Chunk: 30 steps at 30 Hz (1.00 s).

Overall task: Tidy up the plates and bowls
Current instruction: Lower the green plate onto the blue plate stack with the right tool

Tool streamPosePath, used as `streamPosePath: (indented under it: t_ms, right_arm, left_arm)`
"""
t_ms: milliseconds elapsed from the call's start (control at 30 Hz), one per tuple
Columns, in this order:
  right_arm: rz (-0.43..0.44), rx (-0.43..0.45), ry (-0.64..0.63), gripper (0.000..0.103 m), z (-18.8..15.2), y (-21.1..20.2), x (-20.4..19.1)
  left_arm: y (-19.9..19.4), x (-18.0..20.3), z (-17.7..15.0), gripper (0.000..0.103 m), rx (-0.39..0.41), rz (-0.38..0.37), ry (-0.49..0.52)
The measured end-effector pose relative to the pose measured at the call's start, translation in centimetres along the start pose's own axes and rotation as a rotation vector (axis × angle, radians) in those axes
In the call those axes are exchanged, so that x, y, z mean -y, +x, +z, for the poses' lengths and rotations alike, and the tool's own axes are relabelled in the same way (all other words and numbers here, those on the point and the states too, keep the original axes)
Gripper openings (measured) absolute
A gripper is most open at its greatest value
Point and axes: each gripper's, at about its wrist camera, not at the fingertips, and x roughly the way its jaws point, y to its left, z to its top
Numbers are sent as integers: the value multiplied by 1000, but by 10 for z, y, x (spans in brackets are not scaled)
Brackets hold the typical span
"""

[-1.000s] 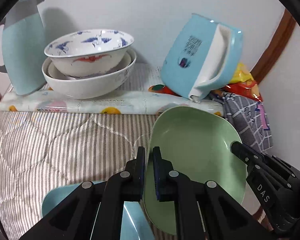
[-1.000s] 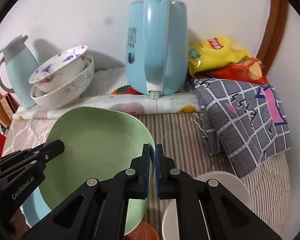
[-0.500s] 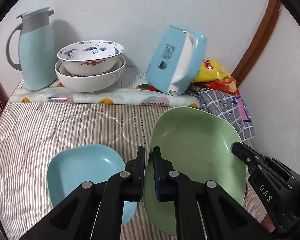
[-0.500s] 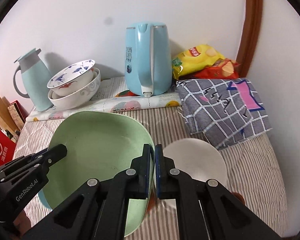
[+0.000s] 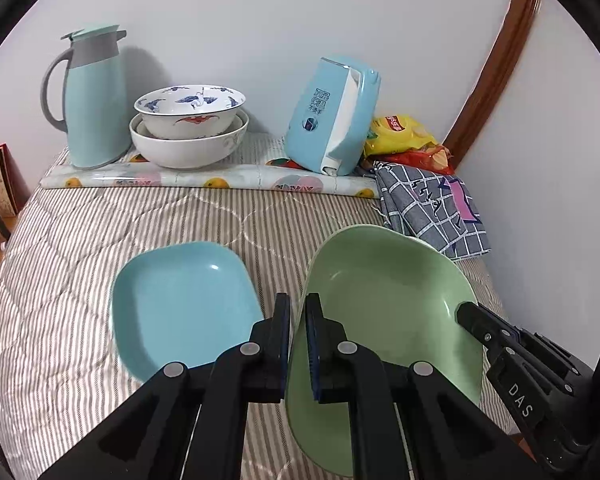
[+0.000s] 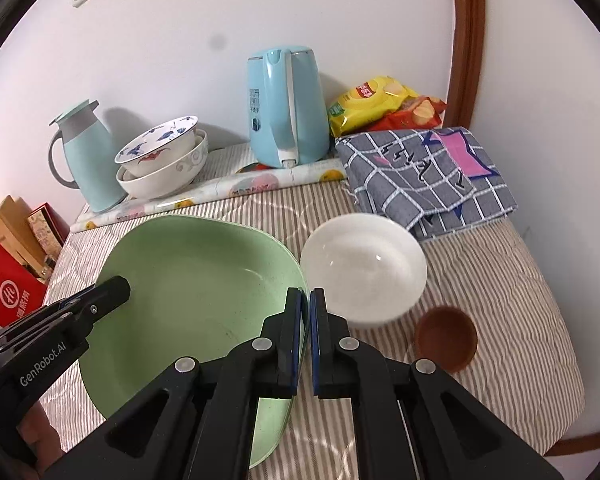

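- Left wrist view: my left tool (image 5: 297, 322) is clamped on the near-left rim of the green plate (image 5: 384, 320), sharing its weight with the other tool. One blue plate (image 5: 180, 304) lies just left on the striped surface (image 5: 80, 240); two stacked bowls (image 5: 188, 132) sit far back.
- Right wrist view: my right tool (image 6: 305, 318) pinches the green plate's right rim. One white bowl (image 6: 364, 268) and one brown cup (image 6: 446, 338) rest to the right.

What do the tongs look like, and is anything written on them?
Both tongs are black with two flat arms, silver rivets and blue pads inside the tips. The left tongs have "GenRobot.AI" printed in white on the side, and the right tongs have "DAS".
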Motion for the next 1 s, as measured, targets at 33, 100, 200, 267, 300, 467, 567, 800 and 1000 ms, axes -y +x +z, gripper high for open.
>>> streamPosePath:
  t_ms: [33,100,200,267,300,467,567,800,1000]
  right_arm:
    - [1,0,4,5,-3,-3,-1]
    - [3,4,2,4,-7,-7,-4]
    - [9,10,-3,4,-12,-14,-10]
    - [12,14,-6,4,-14,-17,-14]
    - [14,16,-7,4,-14,-19,-15]
    - [28,30,-3,4,-16,-25,-25]
    - [37,32,-2,4,-17,-25,-31]
    - [58,19,-8,4,-22,-18,-44]
    - [62,6,-21,4,-25,-12,-55]
  left_arm:
    - [-2,-1,-1,8,1,-1,-2]
    - [-8,-4,-4,8,6,1,-4]
    - [-15,-8,-6,8,12,0,-9]
    - [-19,-11,-7,8,17,2,-11]
    - [-22,-13,-7,8,20,1,-13]
    - [-30,-22,-8,8,28,9,-13]
    - [-32,-28,-8,8,32,15,-14]
    - [-34,-44,-9,8,30,29,-21]
    - [-33,-58,-11,8,19,35,-36]
